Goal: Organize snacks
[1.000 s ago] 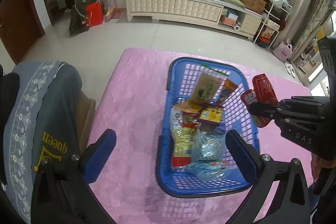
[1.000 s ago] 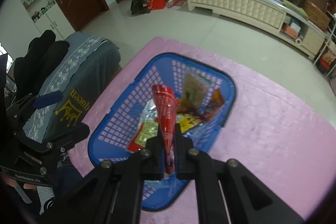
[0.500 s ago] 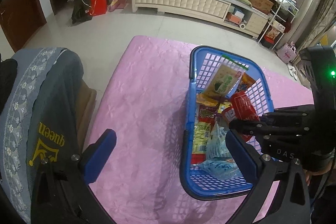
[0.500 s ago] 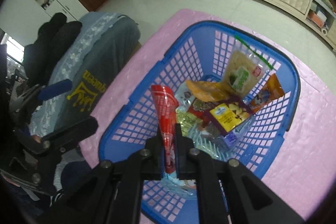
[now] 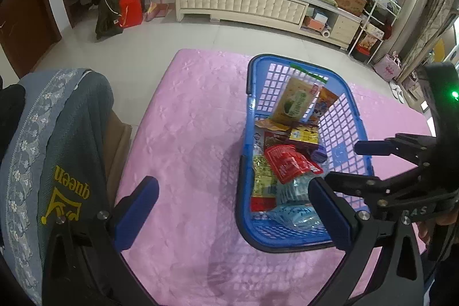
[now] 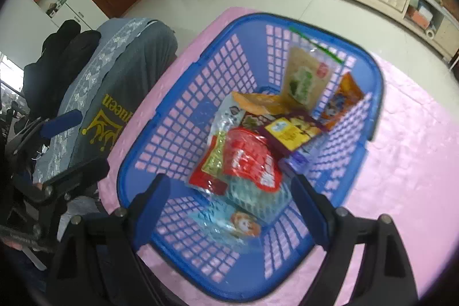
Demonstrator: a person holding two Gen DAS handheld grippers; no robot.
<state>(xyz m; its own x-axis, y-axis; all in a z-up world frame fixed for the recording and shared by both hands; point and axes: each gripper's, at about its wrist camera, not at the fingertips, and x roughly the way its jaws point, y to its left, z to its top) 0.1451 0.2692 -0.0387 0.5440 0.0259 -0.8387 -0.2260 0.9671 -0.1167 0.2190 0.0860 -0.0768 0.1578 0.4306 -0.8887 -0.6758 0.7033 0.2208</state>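
Two grippers in view. Right gripper [image 6: 229,200] hangs over the blue basket [image 6: 183,93], jaws opening, nothing between them; red snack packet [image 6: 252,159] lies loose on top of the snack pile, centre of the right wrist frame. In the left wrist frame the same packet [image 5: 288,164] sits mid-basket [image 5: 342,116], right of centre. Left gripper [image 5: 233,208] spread wide, empty, above the pink tablecloth [image 5: 186,134], its right finger in front of the basket's near corner. Green-beige pouch [image 6: 307,79] and orange pouch [image 6: 341,102] lean on the far basket wall. Grey "queen" cloth [image 5: 54,151] on a chair, left edge.
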